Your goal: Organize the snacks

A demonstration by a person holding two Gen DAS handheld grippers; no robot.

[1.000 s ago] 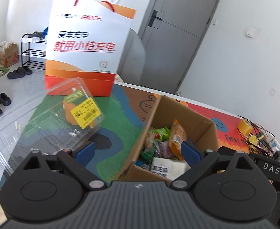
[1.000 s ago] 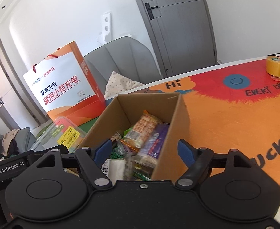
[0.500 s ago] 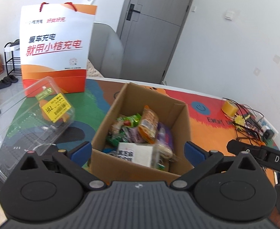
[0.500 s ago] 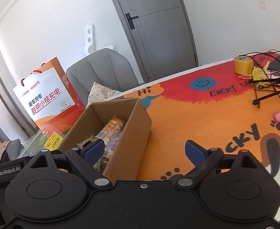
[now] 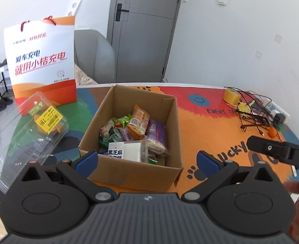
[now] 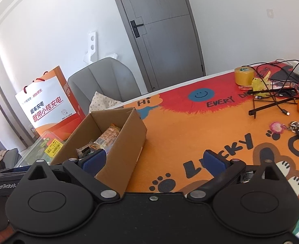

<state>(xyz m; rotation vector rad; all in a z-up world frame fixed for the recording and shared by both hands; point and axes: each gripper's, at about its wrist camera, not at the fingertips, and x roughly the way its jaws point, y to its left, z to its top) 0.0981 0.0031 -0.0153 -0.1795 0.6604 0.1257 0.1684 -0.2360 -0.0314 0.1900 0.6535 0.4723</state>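
The desk (image 5: 220, 126) wears a bright cartoon mat in orange, red, green and blue, printed with paw marks, a smiley and black lettering. At the centre of the left view an open box (image 5: 169, 122) sits on it, full of wrapped snacks (image 5: 138, 122). Left of the box lies a clear tray (image 5: 27, 134) with a yellow label, and behind that stands a white-and-orange bag (image 5: 41, 65). At right of the frame are a tape roll (image 5: 231, 96) and tangled cables (image 5: 255, 109). Beyond the desk stand a grey chair (image 5: 94, 59), a grey door (image 5: 145, 30) and white walls.

The left tongs (image 5: 147, 160) gape wide with nothing between them, hanging before the box. The right tongs (image 6: 156, 160) are likewise spread wide and bare, over the mat just right of the box (image 6: 129, 136); keys (image 6: 298, 125) lie at the right edge.
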